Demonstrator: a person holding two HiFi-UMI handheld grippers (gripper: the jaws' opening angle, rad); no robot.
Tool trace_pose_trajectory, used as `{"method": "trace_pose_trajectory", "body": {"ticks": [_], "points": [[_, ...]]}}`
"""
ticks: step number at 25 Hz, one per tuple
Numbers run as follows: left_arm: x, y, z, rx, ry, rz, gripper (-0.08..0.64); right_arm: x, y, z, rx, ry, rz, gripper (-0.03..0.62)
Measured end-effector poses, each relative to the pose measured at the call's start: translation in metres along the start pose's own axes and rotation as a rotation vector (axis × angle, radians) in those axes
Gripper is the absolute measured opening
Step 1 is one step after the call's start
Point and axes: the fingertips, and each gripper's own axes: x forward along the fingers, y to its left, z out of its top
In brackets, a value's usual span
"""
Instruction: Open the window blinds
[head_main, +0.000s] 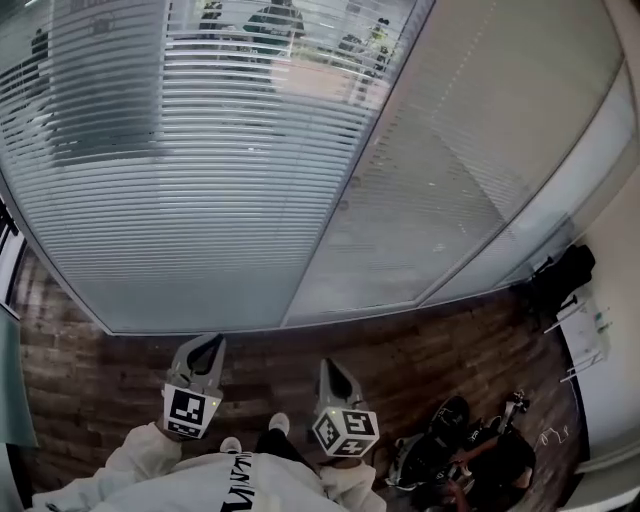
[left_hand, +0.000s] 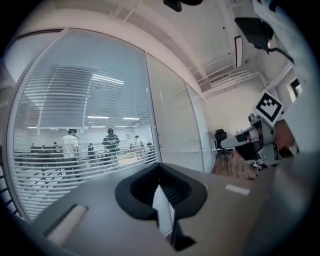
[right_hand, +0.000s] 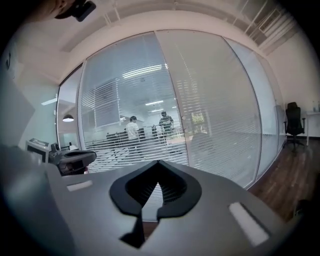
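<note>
White horizontally striped blinds (head_main: 200, 180), brown plank-patterned floor (head_main: 420, 350), grey left tool (head_main: 203, 348) and right tool (head_main: 332, 368) with black-and-white square markers (head_main: 190, 410)

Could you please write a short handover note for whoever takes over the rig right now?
Left gripper: shut, empty, held short of the glass.
Right gripper: shut, empty, also short of the glass.
Blinds: the left pane's blinds are tilted enough to show people beyond; the right pane's blinds look closed.
Done: nothing gripped yet.
Left: find the blinds' control, which I cannot make out here, grip it and open the slats.
</note>
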Motion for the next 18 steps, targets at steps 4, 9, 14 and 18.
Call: {"method": "trace_pose_trajectory", "body": {"ticks": [4, 9, 14, 18], "points": [[-0.009, -0.013, 0.001, 0.006, 0.005, -0.007, 0.0, -0.016, -0.002, -0.003, -0.01, -0.015, -0.016, 0.0], [-0.008, -0.027, 0.005, 0.019, 0.005, 0.004, 0.0, -0.031, -0.011, -0.008, -0.02, -0.031, -0.015, 0.0], [-0.002, -0.042, 0.014, 0.037, -0.001, 0.002, 0.0, -0.038, -0.02, -0.001, -0.041, -0.063, -0.008, 0.0], [0.002, -0.049, 0.023, 0.051, -0.007, 0.011, 0.0, -0.04, -0.027, 0.003, -0.038, -0.072, 0.003, 0.0]]}}
